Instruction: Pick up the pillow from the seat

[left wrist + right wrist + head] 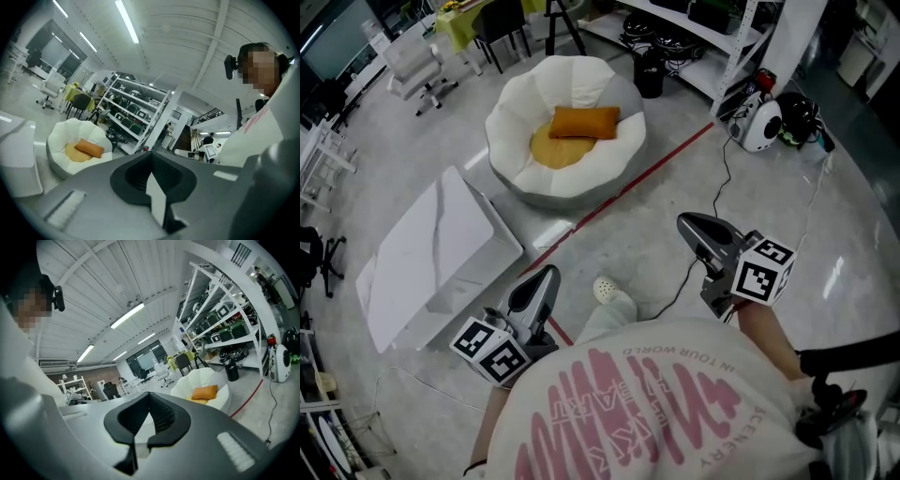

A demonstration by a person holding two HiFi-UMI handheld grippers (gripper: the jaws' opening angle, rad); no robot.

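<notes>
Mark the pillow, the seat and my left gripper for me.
pillow (584, 122), head view, middle of its orange top face.
seat (512, 131), head view, white padded rim on its left side.
left gripper (549, 274), head view, tip of its shut fingers.

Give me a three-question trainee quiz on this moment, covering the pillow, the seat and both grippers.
1. True or false: the orange rectangular fabric pillow lies on the white round padded seat.
2. Multiple choice: the left gripper and the right gripper are A) both shut and empty, away from the pillow; B) both open over the pillow; C) both shut on the pillow.
3. Short answer: what colour is the taped line on the floor that runs between the seat and the grippers?
Key: 1 true; 2 A; 3 red.
</notes>
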